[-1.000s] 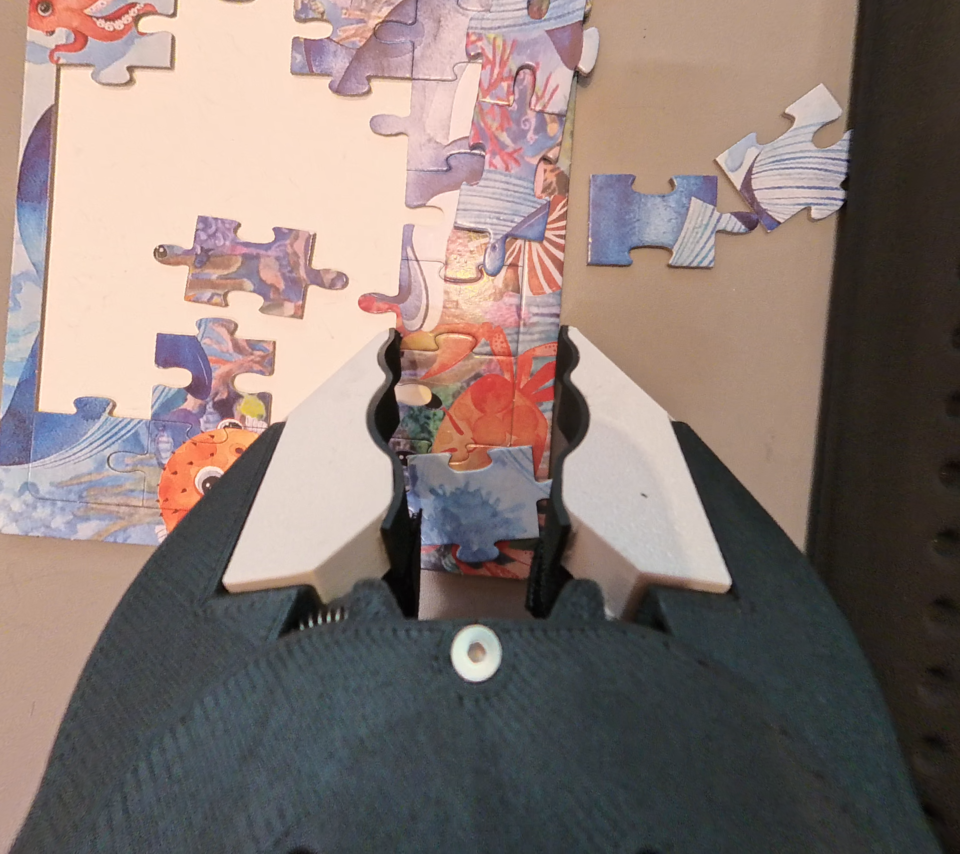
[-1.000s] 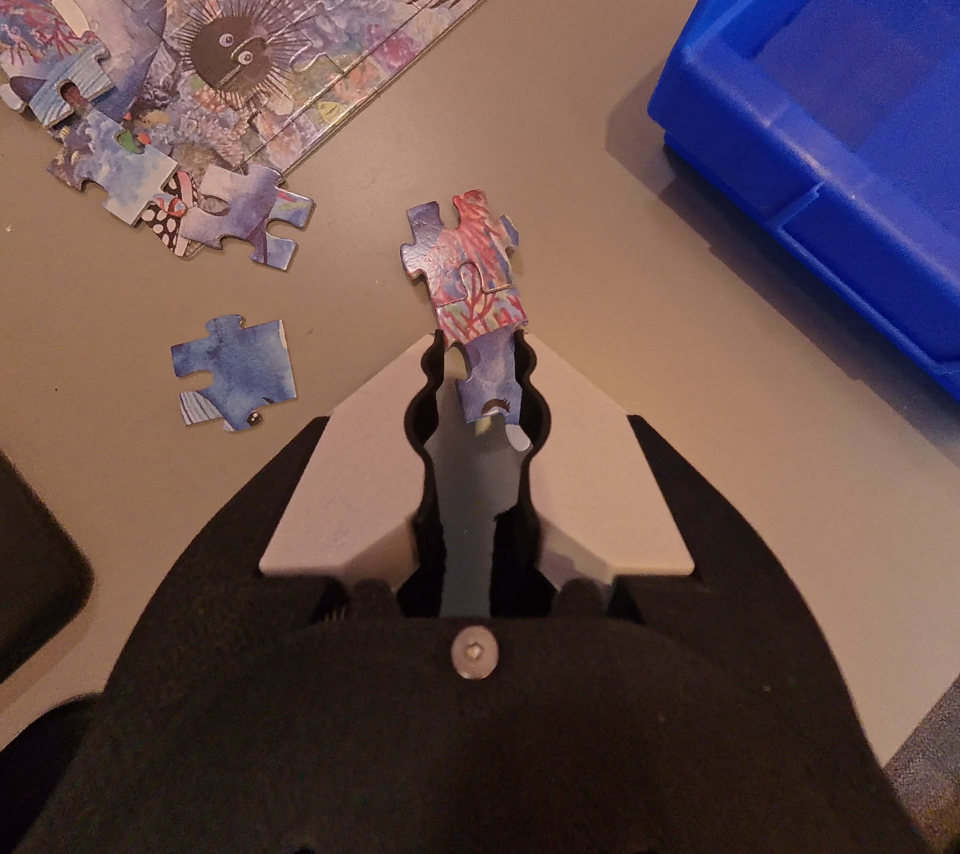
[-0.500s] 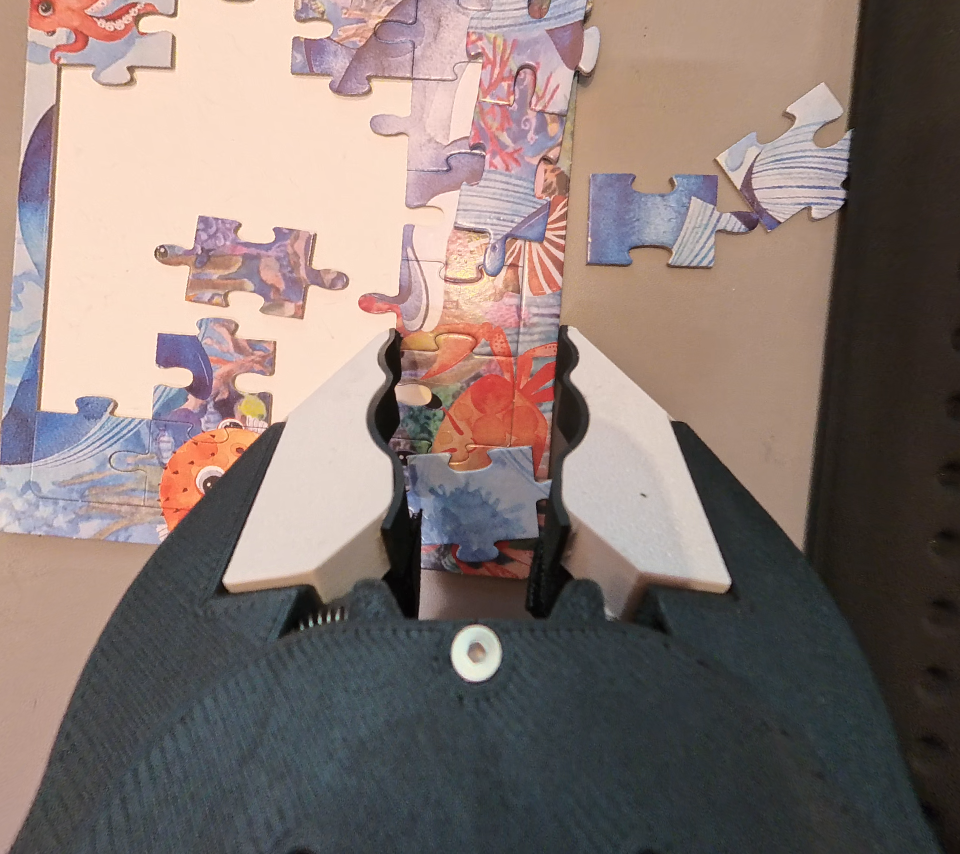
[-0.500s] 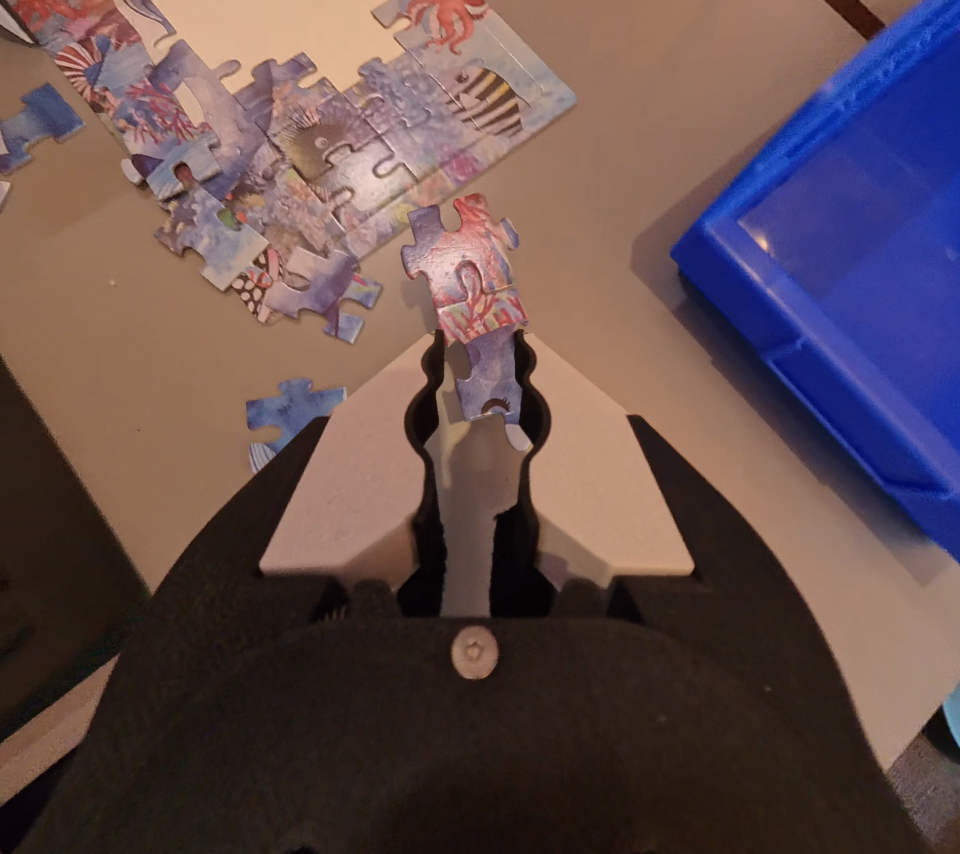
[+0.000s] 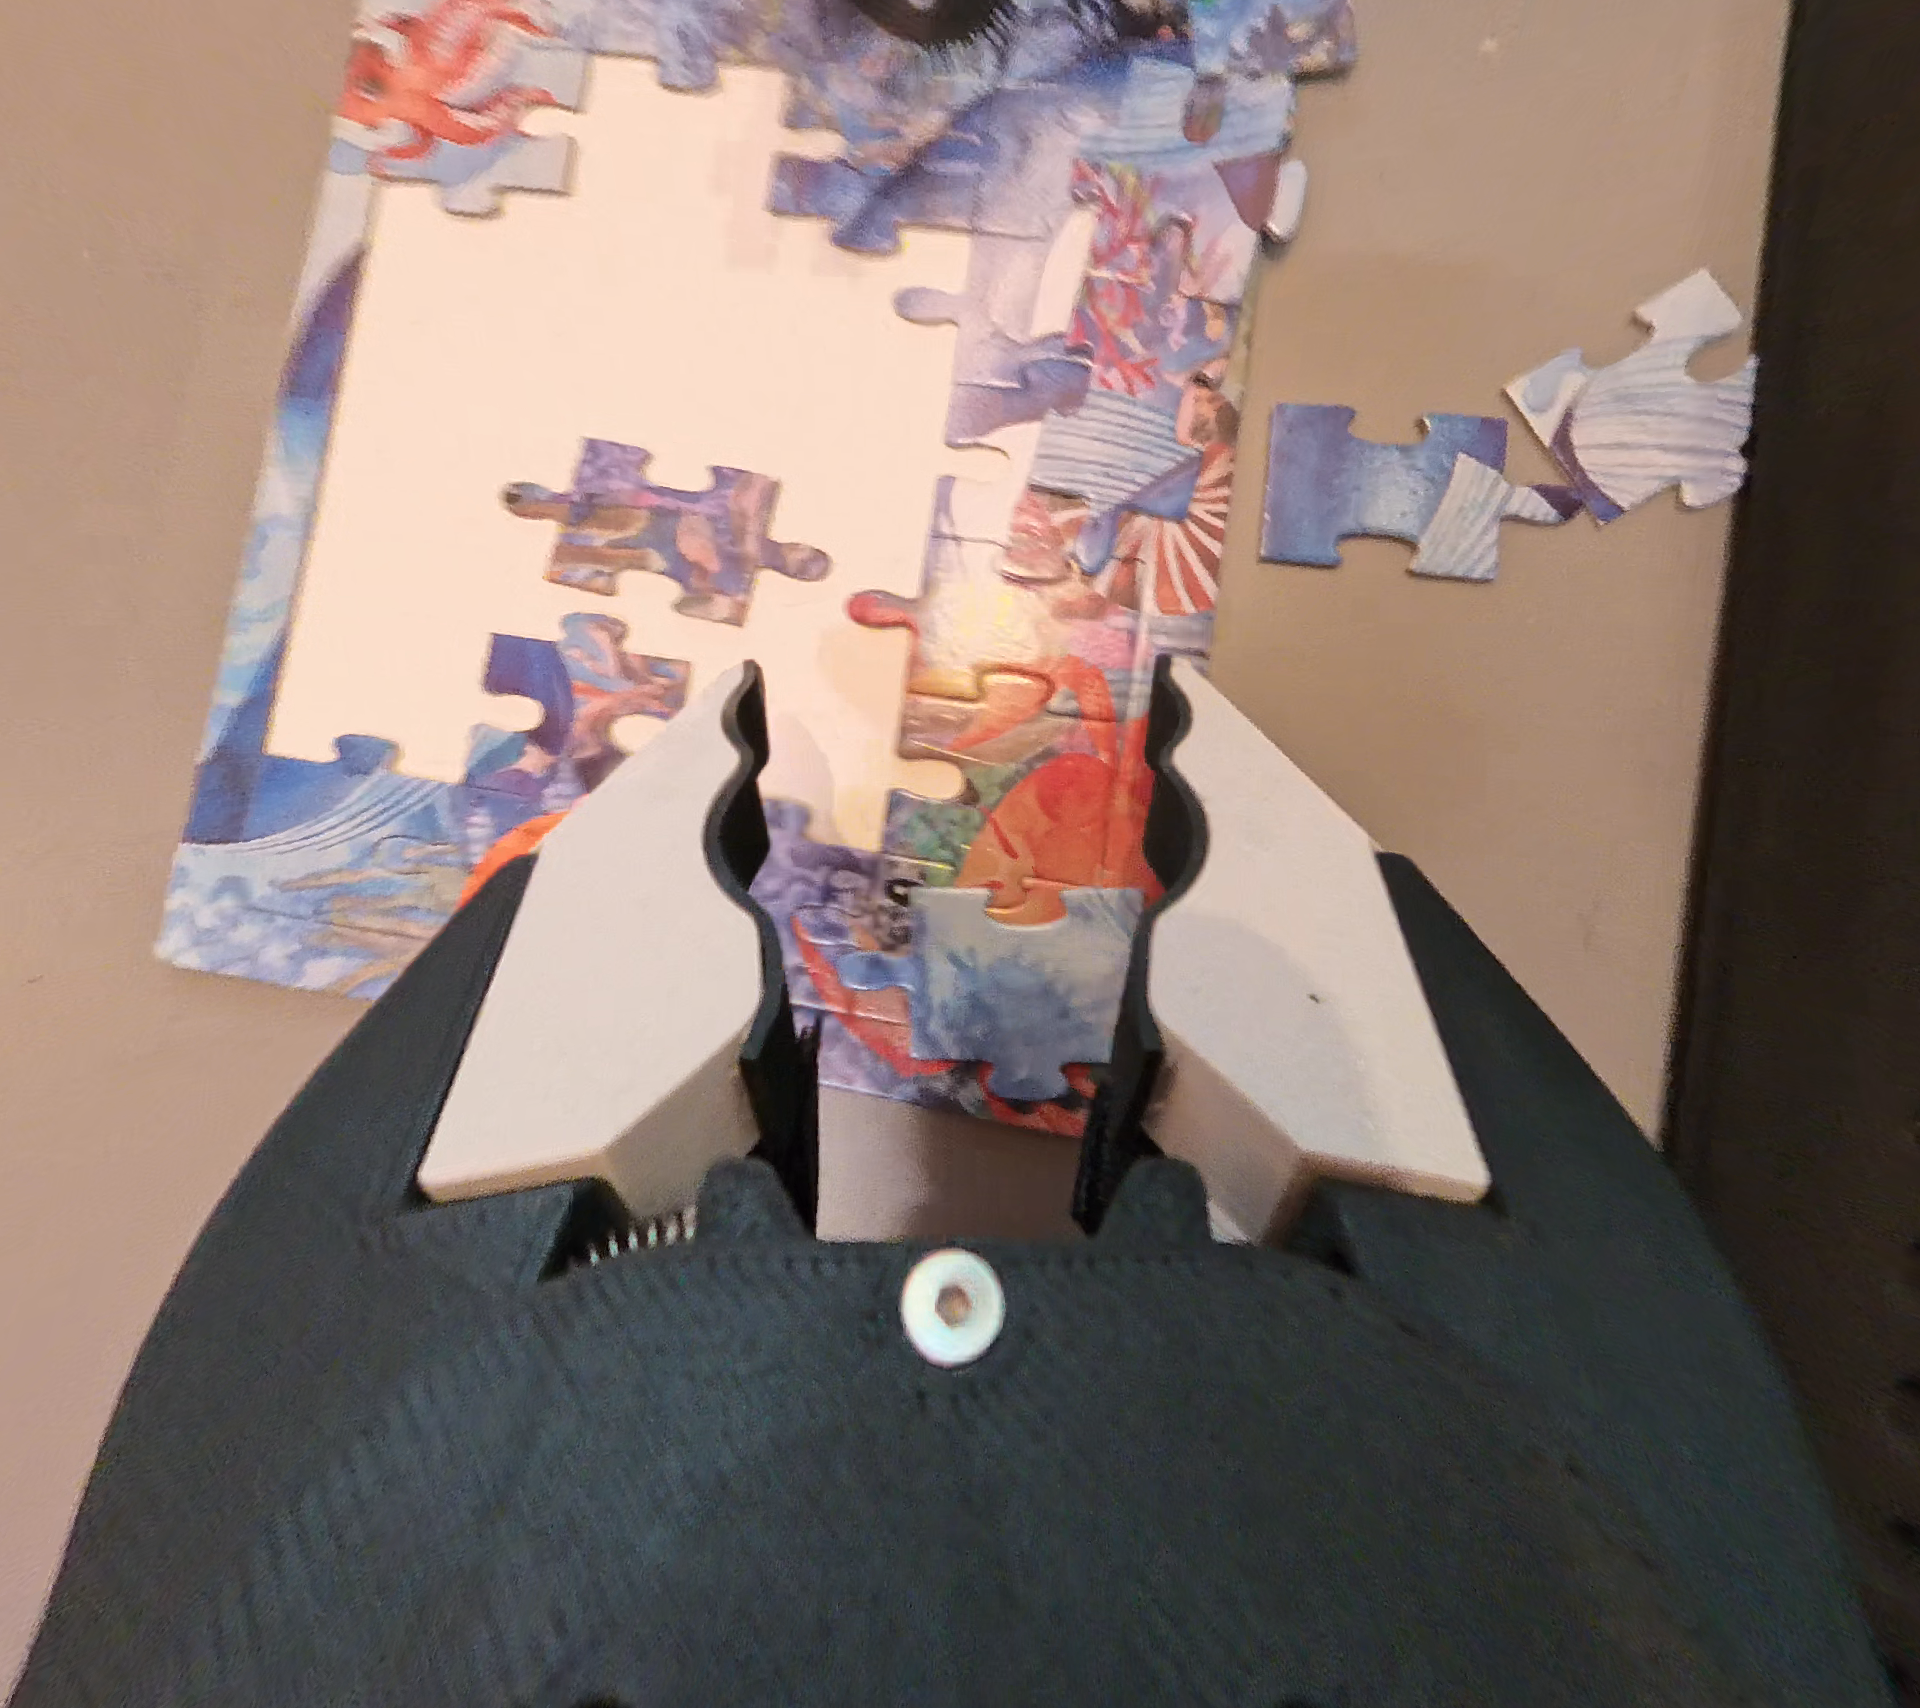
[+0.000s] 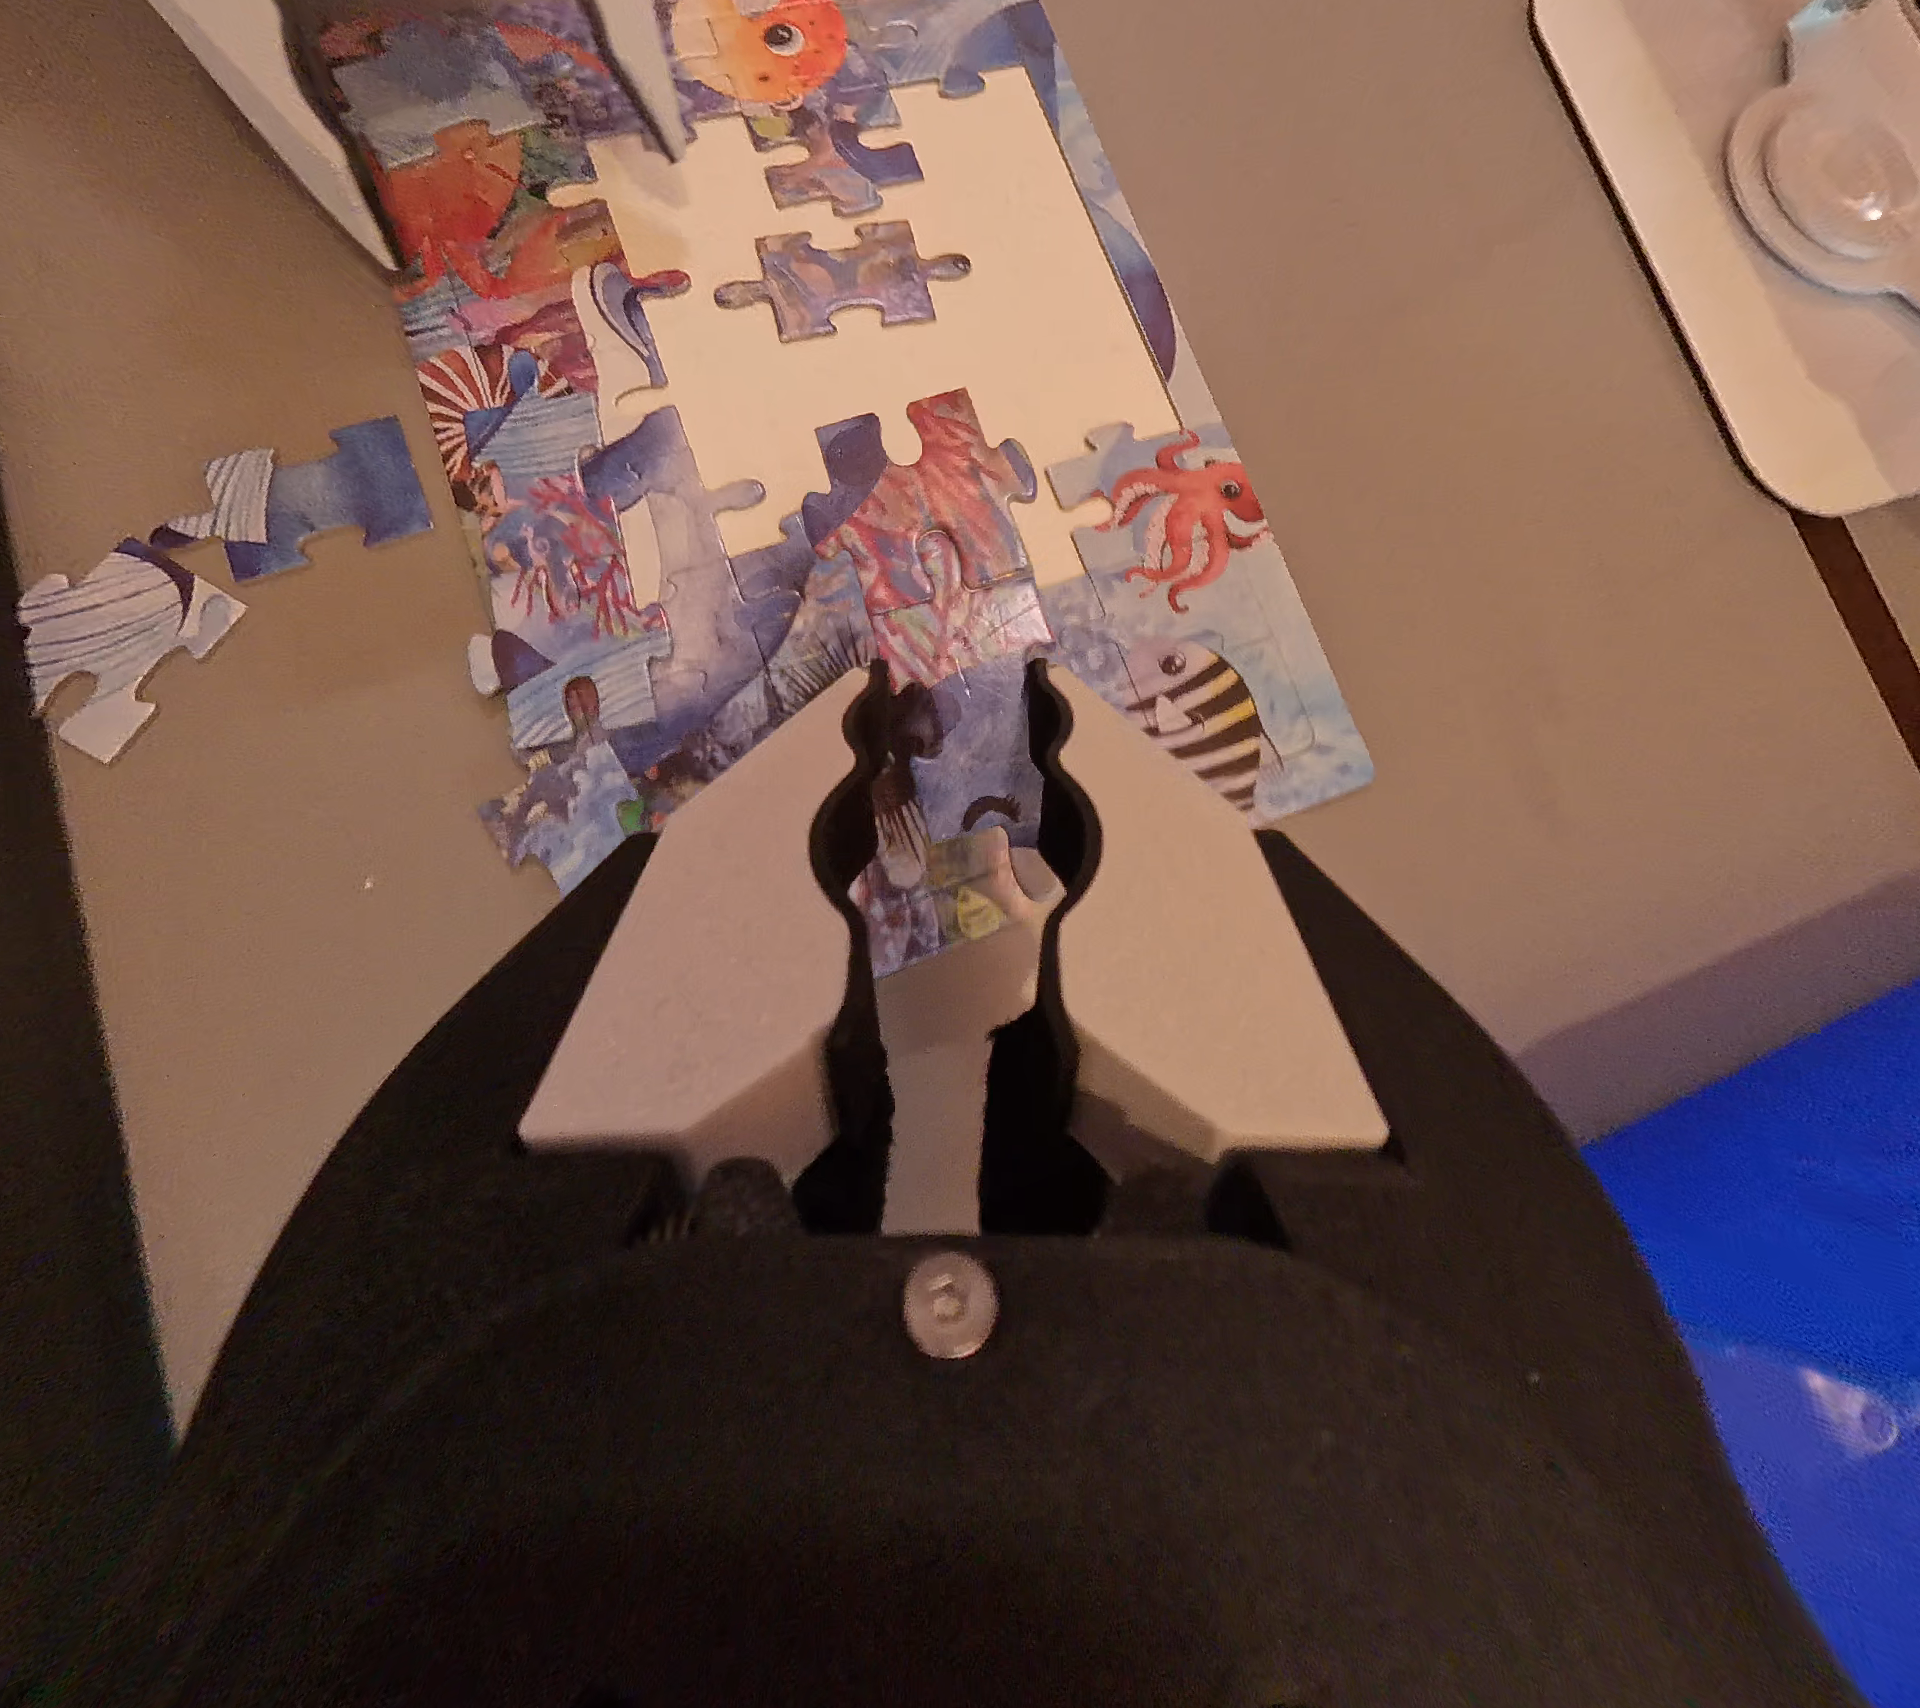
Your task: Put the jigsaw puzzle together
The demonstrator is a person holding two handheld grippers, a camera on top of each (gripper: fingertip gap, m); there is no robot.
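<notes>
The sea-life jigsaw puzzle (image 5: 1081, 515) lies on the tan table with a bare cream middle (image 5: 623, 370). My left gripper (image 5: 956, 692) is open over its near right corner. A blue piece (image 5: 1023, 983) lies between the jaws, close to the right finger and apart from the left one. My right gripper (image 6: 956, 671) is shut on a joined cluster of pink coral pieces (image 6: 925, 515) and holds it over the puzzle (image 6: 1195, 702), by the octopus (image 6: 1184, 515). The left gripper (image 6: 525, 204) shows at the far end in the right wrist view.
One loose piece (image 5: 665, 531) lies on the bare middle. Two loose pieces (image 5: 1382, 495) (image 5: 1642, 411) lie on the table beside the puzzle, by a dark edge (image 5: 1849, 515). A blue bin (image 6: 1766, 1243) and a white tray (image 6: 1662, 204) stand on the right.
My right gripper has swung the coral cluster from the table by the blue bin to above the puzzle. My left gripper has opened wider, and a gap now shows beside the blue piece.
</notes>
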